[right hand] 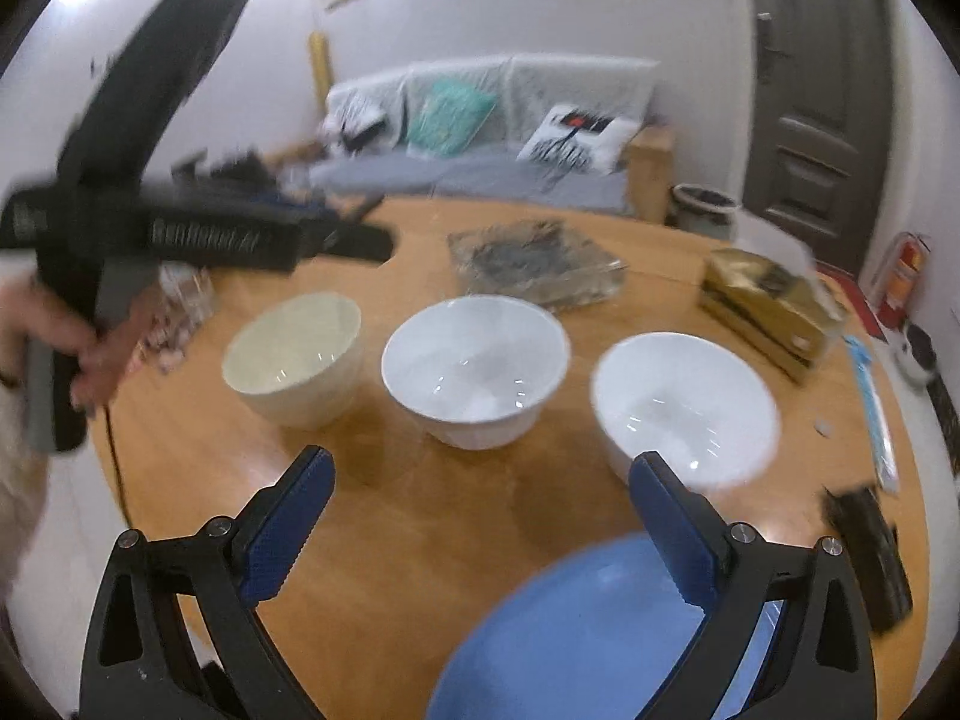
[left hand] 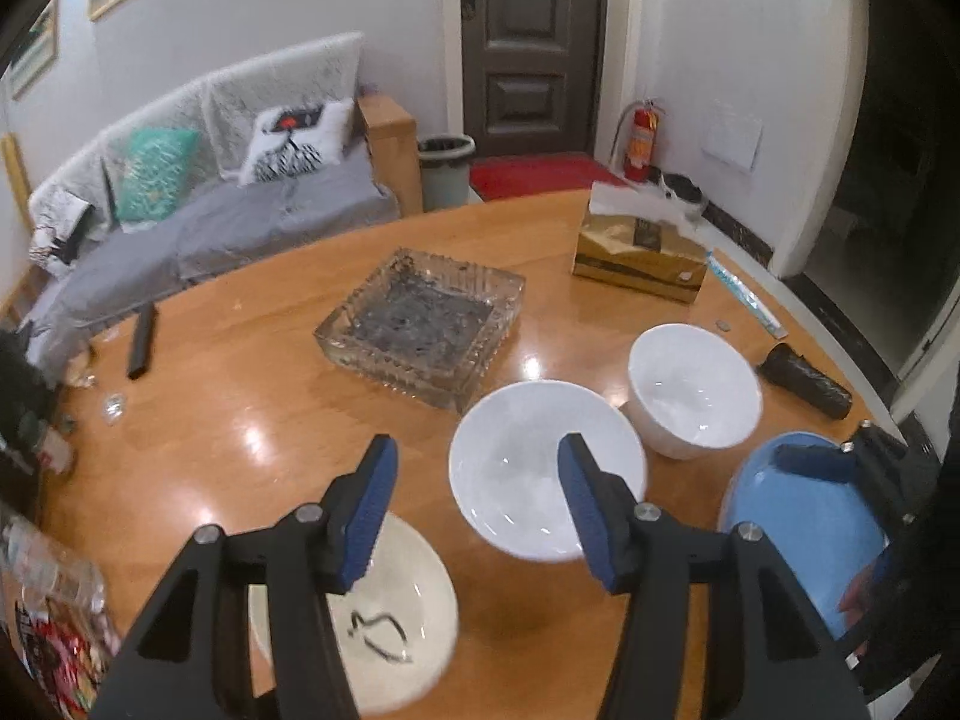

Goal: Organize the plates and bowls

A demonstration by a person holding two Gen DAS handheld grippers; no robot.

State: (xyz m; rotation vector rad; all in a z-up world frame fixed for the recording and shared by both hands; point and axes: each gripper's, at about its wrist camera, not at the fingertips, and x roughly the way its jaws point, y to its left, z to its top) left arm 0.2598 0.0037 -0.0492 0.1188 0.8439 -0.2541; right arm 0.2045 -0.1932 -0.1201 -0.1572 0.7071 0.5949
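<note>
Three bowls are seen in a row on the round wooden surface [right hand: 384, 516]: a cream bowl [right hand: 295, 358] at the left, a white bowl [right hand: 475, 369] in the middle and a second white bowl [right hand: 684, 408] at the right, each apart from its neighbour. A blue plate [right hand: 576, 630] is seen at 6 o'clock in the right wrist view, lying on the surface nearest the camera, blurred. The right tool [right hand: 480, 540] is held above the surface with its jaws spread wide and nothing between them; its right finger is seen over the plate's rim, though contact cannot be told. The left tool [left hand: 477, 510] is held with its jaws apart and empty, above the cream bowl, shown at 7 o'clock in its own view, and the middle white bowl. In the right wrist view the left tool is seen at 9 o'clock, gripped by a hand [right hand: 72, 354]. A glass tray [left hand: 420, 324] is placed beyond the bowls at 12 o'clock, and a gold box [left hand: 639, 252] at 1 o'clock. A grey sofa [left hand: 198, 222] is seen behind the surface.
</note>
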